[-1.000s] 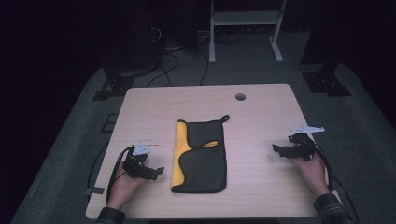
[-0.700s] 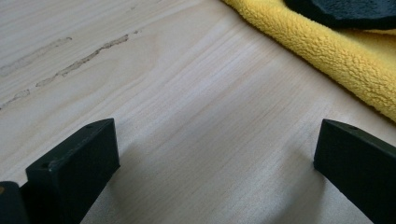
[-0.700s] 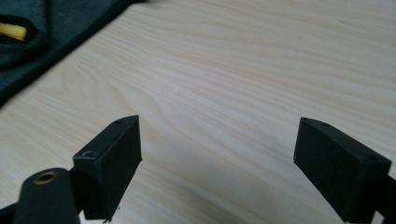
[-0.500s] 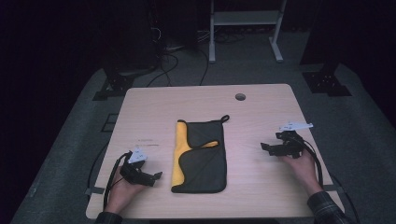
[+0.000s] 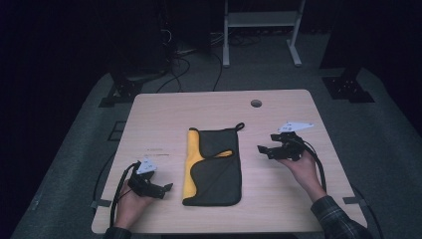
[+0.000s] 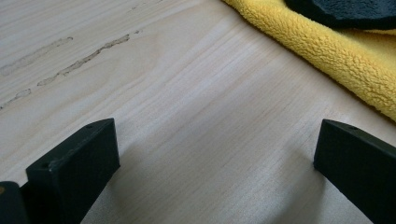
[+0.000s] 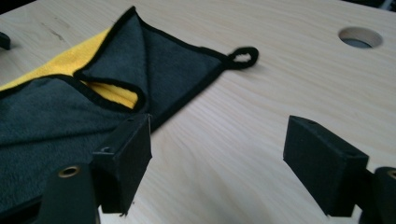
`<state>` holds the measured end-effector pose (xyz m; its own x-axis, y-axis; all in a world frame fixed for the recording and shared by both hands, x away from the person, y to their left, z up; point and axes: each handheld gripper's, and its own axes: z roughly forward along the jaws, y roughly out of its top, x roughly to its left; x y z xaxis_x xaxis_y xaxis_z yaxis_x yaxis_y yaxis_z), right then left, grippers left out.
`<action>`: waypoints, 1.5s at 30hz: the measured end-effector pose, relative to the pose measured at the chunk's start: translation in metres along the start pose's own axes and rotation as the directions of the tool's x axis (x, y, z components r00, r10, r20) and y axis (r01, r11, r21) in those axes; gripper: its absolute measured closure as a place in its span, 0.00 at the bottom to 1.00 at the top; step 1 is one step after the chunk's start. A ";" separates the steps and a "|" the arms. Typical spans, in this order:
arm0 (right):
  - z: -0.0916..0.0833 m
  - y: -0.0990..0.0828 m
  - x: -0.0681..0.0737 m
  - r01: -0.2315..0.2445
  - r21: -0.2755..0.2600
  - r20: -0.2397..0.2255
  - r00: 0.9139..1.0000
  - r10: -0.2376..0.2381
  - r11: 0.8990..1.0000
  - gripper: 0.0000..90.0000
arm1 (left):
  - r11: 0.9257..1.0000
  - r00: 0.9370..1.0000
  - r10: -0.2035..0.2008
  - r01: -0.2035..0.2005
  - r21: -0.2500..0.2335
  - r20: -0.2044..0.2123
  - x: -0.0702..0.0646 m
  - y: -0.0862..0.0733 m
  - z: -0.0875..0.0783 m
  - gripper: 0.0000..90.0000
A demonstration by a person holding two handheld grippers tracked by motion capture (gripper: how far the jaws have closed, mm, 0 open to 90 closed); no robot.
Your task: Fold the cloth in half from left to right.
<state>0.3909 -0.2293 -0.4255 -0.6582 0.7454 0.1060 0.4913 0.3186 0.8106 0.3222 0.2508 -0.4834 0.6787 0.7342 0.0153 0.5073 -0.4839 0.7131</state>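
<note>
A dark grey cloth (image 5: 214, 167) with a yellow inner side lies folded in the middle of the wooden table (image 5: 164, 114), its hanging loop (image 5: 240, 126) at the far right corner. My left gripper (image 5: 166, 188) rests near the cloth's near left edge. Its jaws stand wide apart over bare wood (image 6: 215, 140), with the yellow edge (image 6: 327, 51) just beyond them. My right gripper (image 5: 263, 149) hovers just right of the cloth, pointing at it. Its jaws (image 7: 219, 140) are open and have just been closing a little, with nothing between them; the cloth (image 7: 154, 60) lies ahead and to the left.
A round cable hole (image 5: 256, 103) sits in the table near its far edge, also seen in the right gripper view as the hole (image 7: 359, 37). Dark floor with cables and stand feet (image 5: 259, 30) surrounds the table.
My right gripper has moved left towards the cloth and risen slightly, its jaws a little narrower. The left gripper has stayed about where it was.
</note>
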 end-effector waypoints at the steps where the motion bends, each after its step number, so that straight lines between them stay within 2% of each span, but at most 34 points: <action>1: 0.003 0.003 0.002 0.008 0.001 -0.009 1.000 -0.008 1.000 0.27 | 1.000 1.000 0.001 -0.001 0.001 0.000 0.000 0.000 0.000 0.00; 4: 0.010 0.010 0.009 0.023 -0.003 -0.030 0.999 -0.023 1.000 0.29 | 1.000 1.000 -0.001 0.001 -0.004 -0.003 0.000 0.000 0.001 0.00; 9: 0.022 0.021 0.023 0.070 -0.017 -0.061 0.996 -0.071 0.997 0.42 | 1.000 1.000 -0.003 0.003 -0.005 -0.003 0.000 0.000 0.001 0.00; 11: 0.029 0.027 0.030 0.080 -0.013 -0.085 0.993 -0.081 0.997 0.45 | 1.000 1.000 -0.004 0.004 -0.005 -0.003 0.000 0.000 0.001 0.00; 19: 0.056 0.043 0.054 0.137 -0.009 -0.155 0.978 -0.137 0.991 0.56 | 1.000 1.000 0.000 0.000 -0.003 -0.005 0.000 0.000 0.001 0.00; 22: 0.065 0.049 0.062 0.145 -0.015 -0.182 0.972 -0.145 0.989 0.62 | 1.000 1.000 0.001 -0.001 -0.003 -0.005 0.001 0.000 0.001 0.00; 24: 0.075 0.052 0.070 0.167 -0.007 -0.204 0.965 -0.165 0.986 0.63 | 1.000 1.000 0.001 -0.001 -0.003 -0.005 0.001 0.000 0.001 0.00; 28: 0.087 0.056 0.079 0.189 0.000 -0.232 0.955 -0.184 0.982 0.64 | 1.000 1.000 0.000 0.000 -0.003 -0.005 0.000 0.000 0.001 0.00; 40: 0.125 0.054 0.104 0.212 0.052 -0.272 0.943 -0.190 0.976 0.61 | 1.000 1.000 -0.002 0.002 -0.004 -0.004 0.000 0.000 0.001 0.00; 45: 0.141 0.052 0.113 0.247 0.083 -0.272 0.938 -0.216 0.966 0.59 | 1.000 1.000 -0.002 0.002 -0.003 -0.004 0.000 0.000 0.001 0.00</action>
<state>0.4223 -0.0462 -0.4521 -0.8786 0.4706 0.0808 0.3591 0.5399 0.7613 0.3229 0.2506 -0.4836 0.6757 0.7370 0.0167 0.5068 -0.4809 0.7155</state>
